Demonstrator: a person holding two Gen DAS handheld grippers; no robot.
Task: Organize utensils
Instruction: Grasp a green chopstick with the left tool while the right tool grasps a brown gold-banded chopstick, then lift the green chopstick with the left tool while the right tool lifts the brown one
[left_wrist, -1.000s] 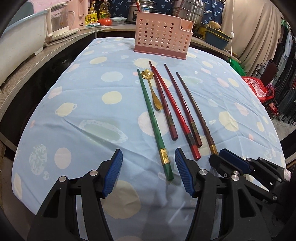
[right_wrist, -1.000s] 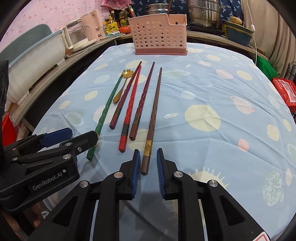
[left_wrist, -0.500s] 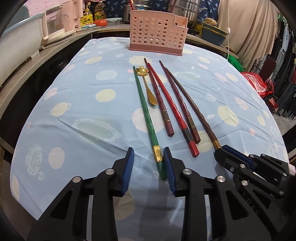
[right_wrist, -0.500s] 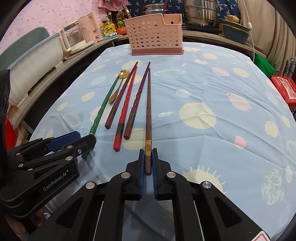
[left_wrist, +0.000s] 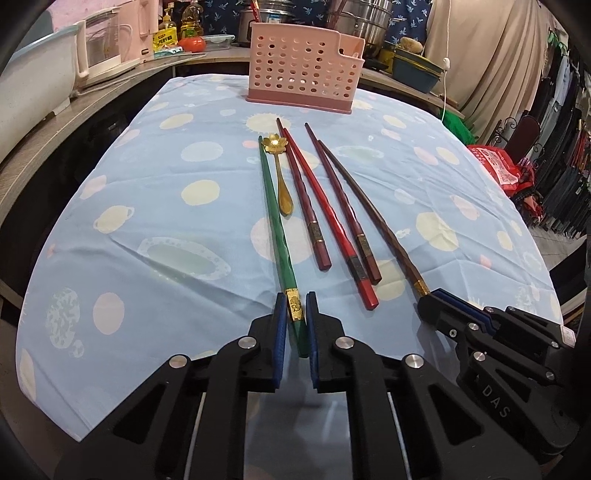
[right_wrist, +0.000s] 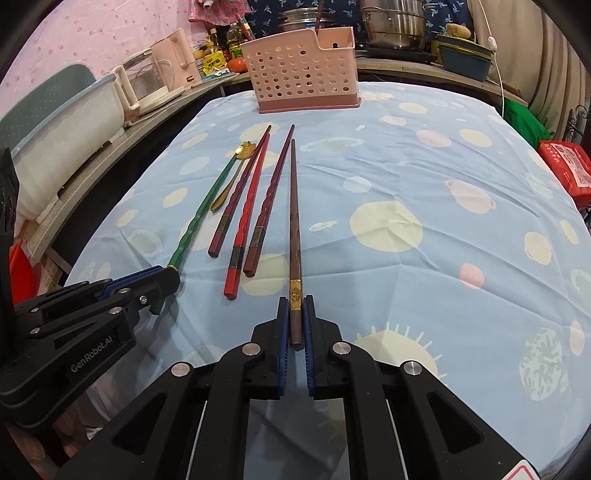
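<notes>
Several chopsticks and a gold flower-handled spoon (left_wrist: 277, 166) lie side by side on the blue spotted tablecloth (left_wrist: 166, 221). My left gripper (left_wrist: 294, 306) is shut on the near end of the green chopstick (left_wrist: 275, 221), by its gold band. My right gripper (right_wrist: 295, 310) is shut on the near end of the brown chopstick (right_wrist: 294, 221), also by a gold band. The brown chopstick (left_wrist: 373, 218) and right gripper (left_wrist: 439, 299) show in the left wrist view. Two dark red chopsticks (left_wrist: 304, 199) (left_wrist: 341, 195) and a bright red one (left_wrist: 325, 214) lie between. A pink perforated utensil holder (left_wrist: 303, 66) stands at the table's far end.
A counter behind the holder carries steel pots (left_wrist: 365, 18), a pink kettle (right_wrist: 173, 62), bottles and a teal tub (left_wrist: 417, 70). A white basin (right_wrist: 62, 147) sits on the left counter. A red bag (right_wrist: 569, 166) and hanging clothes are off the right edge.
My left gripper closed from wide open onto the green chopstick's end. My right gripper closed onto the brown chopstick, which swung straight along its fingers.
</notes>
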